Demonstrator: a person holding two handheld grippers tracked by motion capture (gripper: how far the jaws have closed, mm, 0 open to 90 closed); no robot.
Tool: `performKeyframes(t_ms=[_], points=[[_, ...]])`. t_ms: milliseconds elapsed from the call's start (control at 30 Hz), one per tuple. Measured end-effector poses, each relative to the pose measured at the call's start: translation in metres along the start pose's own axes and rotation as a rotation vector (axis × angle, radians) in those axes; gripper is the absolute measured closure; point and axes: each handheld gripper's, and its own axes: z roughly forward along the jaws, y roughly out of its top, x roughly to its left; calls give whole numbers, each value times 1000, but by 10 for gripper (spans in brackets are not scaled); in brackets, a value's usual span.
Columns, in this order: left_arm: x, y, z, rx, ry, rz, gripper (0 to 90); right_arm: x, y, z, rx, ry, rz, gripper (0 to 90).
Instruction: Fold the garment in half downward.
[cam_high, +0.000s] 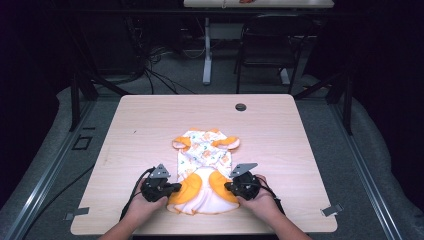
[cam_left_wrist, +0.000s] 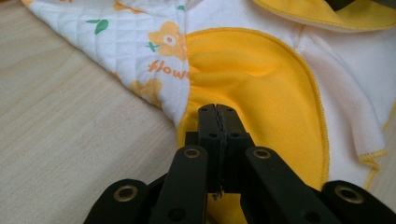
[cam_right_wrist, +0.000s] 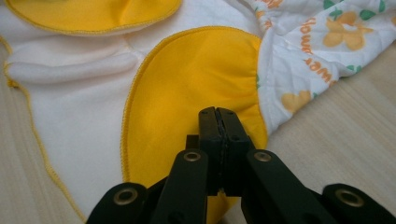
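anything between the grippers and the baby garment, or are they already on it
Nothing visible stands between them. The left gripper and right gripper each have their jaws closed at an orange panel near the bottom of the garment, one on each side.

Items counted: one worktop (cam_high: 280, 135), wood-grained, with one dark round grommet (cam_high: 241, 107) set near its far edge. One baby garment (cam_high: 204, 167) is recorded on it, quilted white with an orange flower print; two yellow-orange panels are counted on its near half, one per side. Two hand-held grippers are noted: one left hand-held gripper (cam_high: 175, 187) and one right hand-held gripper (cam_high: 228, 186). Two hands are counted. One chair (cam_high: 267, 45) is seen beyond the worktop.
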Motion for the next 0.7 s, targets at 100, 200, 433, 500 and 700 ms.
performKeyframes(t_ms=[100, 200, 433, 500, 700], points=[[-2, -1, -1, 6, 2, -3, 897, 2, -1, -1, 0, 16, 8, 891], [-4, -2, -2, 4, 6, -9, 897, 6, -1, -2, 6, 12, -5, 890], [-7, -2, -3, 20, 15, 1, 896, 7, 0, -2, 16, 13, -13, 887], [-6, -1, -3, 19, 8, -4, 893, 7, 0, -3, 13, 17, -9, 863], [0, 4, -10, -22, 14, 1, 866, 5, 3, -9, -56, -1, -23, 837]])
